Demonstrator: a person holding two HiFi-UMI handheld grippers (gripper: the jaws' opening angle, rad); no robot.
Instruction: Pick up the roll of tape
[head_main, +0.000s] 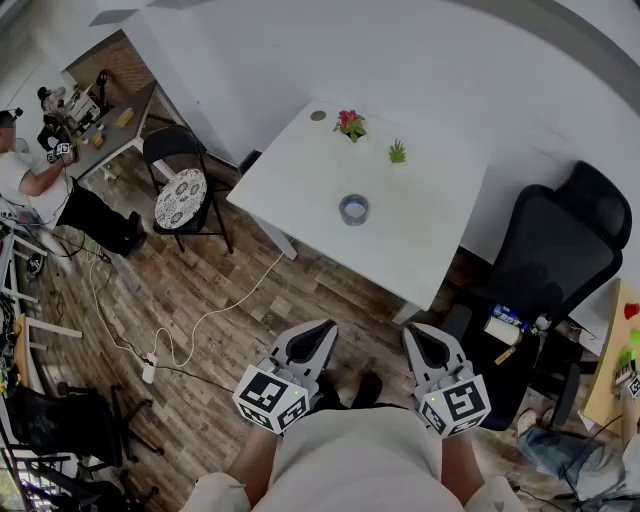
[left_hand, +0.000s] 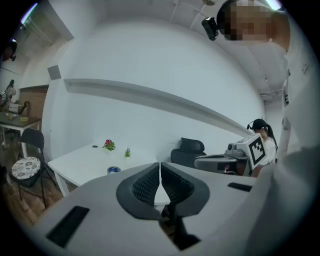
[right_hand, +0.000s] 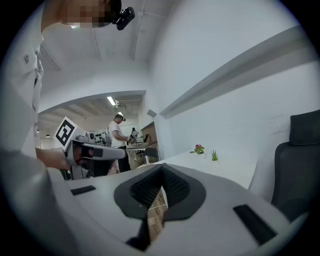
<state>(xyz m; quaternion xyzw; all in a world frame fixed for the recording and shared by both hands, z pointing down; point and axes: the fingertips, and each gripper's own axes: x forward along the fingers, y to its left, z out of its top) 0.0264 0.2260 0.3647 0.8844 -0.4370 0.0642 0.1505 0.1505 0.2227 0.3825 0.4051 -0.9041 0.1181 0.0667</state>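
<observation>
Tape first: the grey roll of tape (head_main: 353, 209) lies flat near the middle of the white bench (head_main: 290, 170), well apart from my left gripper (head_main: 322, 330) and right gripper (head_main: 415, 332). Both pairs of jaws are pressed together on nothing. My left gripper view catches the roll just above its own body. My right gripper view instead gives me the pink-flowered pot plant (right_hand: 199, 149) and the small green plant (right_hand: 214, 155). Wooden plank floor (head_main: 300, 290) lies between me and the bench, and a black office chair (head_main: 560, 250) stands at the bench's right end.
</observation>
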